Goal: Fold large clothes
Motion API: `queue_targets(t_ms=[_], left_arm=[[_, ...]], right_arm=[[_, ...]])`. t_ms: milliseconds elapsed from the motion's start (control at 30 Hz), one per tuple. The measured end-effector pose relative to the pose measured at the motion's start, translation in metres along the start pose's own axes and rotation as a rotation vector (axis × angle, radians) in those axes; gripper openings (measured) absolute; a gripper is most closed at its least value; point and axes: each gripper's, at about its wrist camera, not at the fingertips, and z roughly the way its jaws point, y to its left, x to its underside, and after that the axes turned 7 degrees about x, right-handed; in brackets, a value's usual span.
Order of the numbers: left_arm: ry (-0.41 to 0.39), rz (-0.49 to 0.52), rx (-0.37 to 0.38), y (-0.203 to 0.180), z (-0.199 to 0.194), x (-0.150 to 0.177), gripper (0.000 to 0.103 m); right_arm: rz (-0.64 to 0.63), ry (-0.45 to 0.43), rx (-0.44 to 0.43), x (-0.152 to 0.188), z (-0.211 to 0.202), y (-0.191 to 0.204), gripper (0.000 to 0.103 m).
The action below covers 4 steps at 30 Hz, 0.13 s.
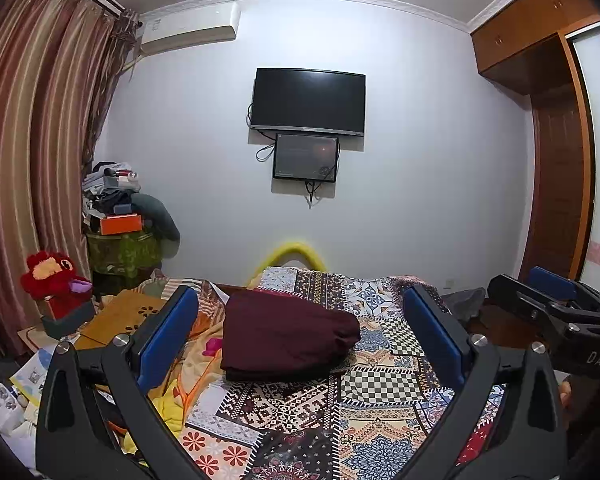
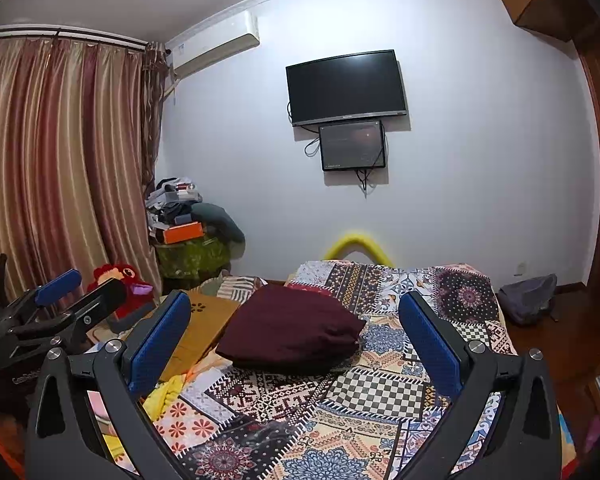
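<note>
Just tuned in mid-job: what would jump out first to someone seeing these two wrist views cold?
The folded maroon garment lying on the patchwork bedspread, straight ahead between both open hand-held grippers, left and right. Above it, a black TV hangs on the far wall with a smaller screen just below. At the left, striped curtains and a red plush toy.

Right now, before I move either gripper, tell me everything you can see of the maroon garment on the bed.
The maroon garment is a dark wine-red cloth, plain and matte, folded into a thick, roughly rectangular bundle with stacked layers showing along its near edge and a bunched corner at its right. It lies flat on the patterned patchwork bedspread, towards the bed's left side. Nothing else touches it: the left gripper and the right gripper both have their jaws open, short of it.
</note>
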Motion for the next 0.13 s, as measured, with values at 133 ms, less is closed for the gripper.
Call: queue_targets(t_ms=[133], left_arm=[[0.002,0.005,0.005,0.0012,-0.0005,0.0005,0.103]], right_arm=[[-0.001,0.0,0.001,-0.0002,0.0001,0.0005,0.103]])
